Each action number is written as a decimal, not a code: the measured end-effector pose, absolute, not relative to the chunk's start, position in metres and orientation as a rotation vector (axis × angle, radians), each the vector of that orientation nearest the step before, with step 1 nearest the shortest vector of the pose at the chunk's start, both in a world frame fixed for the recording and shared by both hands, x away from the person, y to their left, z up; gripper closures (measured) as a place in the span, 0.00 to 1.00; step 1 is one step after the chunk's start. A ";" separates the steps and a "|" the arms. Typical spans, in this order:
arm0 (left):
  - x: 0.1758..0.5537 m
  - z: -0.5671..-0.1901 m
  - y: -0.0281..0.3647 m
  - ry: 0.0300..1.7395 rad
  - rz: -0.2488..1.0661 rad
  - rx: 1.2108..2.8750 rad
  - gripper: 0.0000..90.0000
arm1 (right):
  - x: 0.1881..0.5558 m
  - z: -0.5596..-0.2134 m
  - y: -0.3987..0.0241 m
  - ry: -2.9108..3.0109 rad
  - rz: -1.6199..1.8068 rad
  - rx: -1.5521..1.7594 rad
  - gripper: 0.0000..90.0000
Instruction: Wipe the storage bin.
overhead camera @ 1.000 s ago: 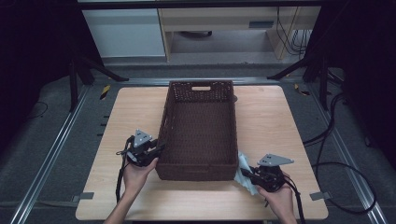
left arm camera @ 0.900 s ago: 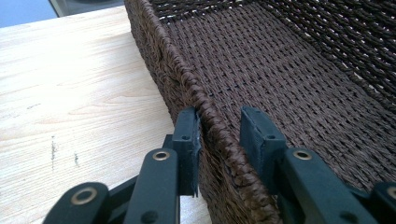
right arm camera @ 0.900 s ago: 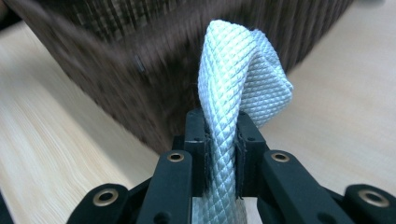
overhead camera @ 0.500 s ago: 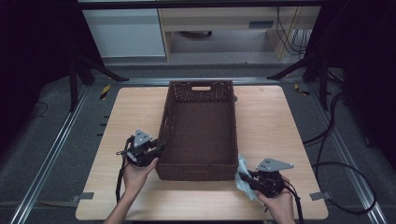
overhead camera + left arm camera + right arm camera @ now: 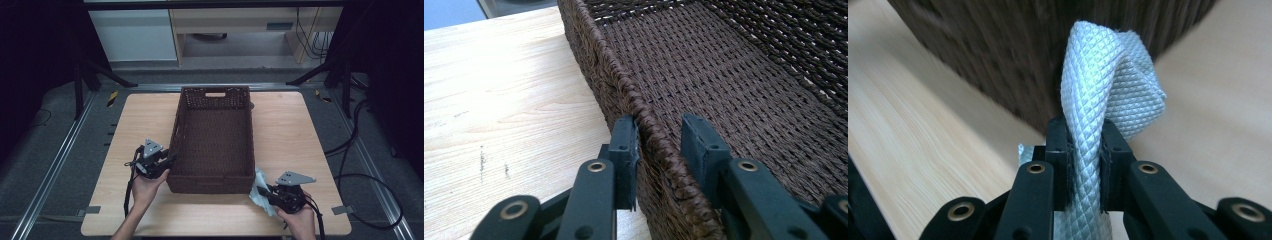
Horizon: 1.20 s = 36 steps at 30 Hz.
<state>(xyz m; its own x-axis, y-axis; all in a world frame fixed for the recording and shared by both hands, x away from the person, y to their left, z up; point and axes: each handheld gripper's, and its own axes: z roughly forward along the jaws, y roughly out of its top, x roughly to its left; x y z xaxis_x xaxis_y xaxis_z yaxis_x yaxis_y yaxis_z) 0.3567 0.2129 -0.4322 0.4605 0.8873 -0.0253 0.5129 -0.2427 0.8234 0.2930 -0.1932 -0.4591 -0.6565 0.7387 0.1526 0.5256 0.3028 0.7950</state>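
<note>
Surface: light wood table (image 5: 300, 130), dark floor w/ cables around it, pale cabinets at far side.

Item 1 – right gripper (image 5: 1083, 150): jaws clamped tight on a white quilted cloth (image 5: 1108, 85); cloth bunched betw. the pads, folds rising above them. High view: right gripper (image 5: 270, 192) at near right of table, cloth (image 5: 260, 187) just beside basket's near right corner, touching or almost – can't tell which.

Item 2 – left gripper (image 5: 659, 145): jaws astride the left rim of a brown woven basket (image 5: 734, 70), one jaw outside the wall, one inside. Outer pad against the weave; small gap at the inner pad, so no firm clamp seen. High view: left gripper (image 5: 167, 161) at basket's near left side.

Item 3 – basket (image 5: 215, 130): oblong, centre of table, long axis near-to-far, handle slot in far wall.
</note>
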 end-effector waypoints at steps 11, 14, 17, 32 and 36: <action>0.357 -0.432 0.213 1.174 0.585 1.903 0.75 | 0.285 -0.445 -0.190 2.308 1.286 1.120 0.88; 0.357 -0.432 0.213 1.174 0.586 1.903 0.75 | 0.286 -0.456 -0.186 2.352 1.240 1.150 0.88; 0.357 -0.432 0.213 1.173 0.587 1.904 0.75 | 0.289 -0.465 -0.182 2.382 1.201 1.164 0.88; 0.356 -0.432 0.213 1.173 0.589 1.906 0.75 | 0.306 -0.476 -0.201 2.362 1.088 1.304 0.88; 0.357 -0.432 0.213 1.174 0.586 1.905 0.74 | 0.308 -0.466 -0.233 2.252 1.065 1.356 0.88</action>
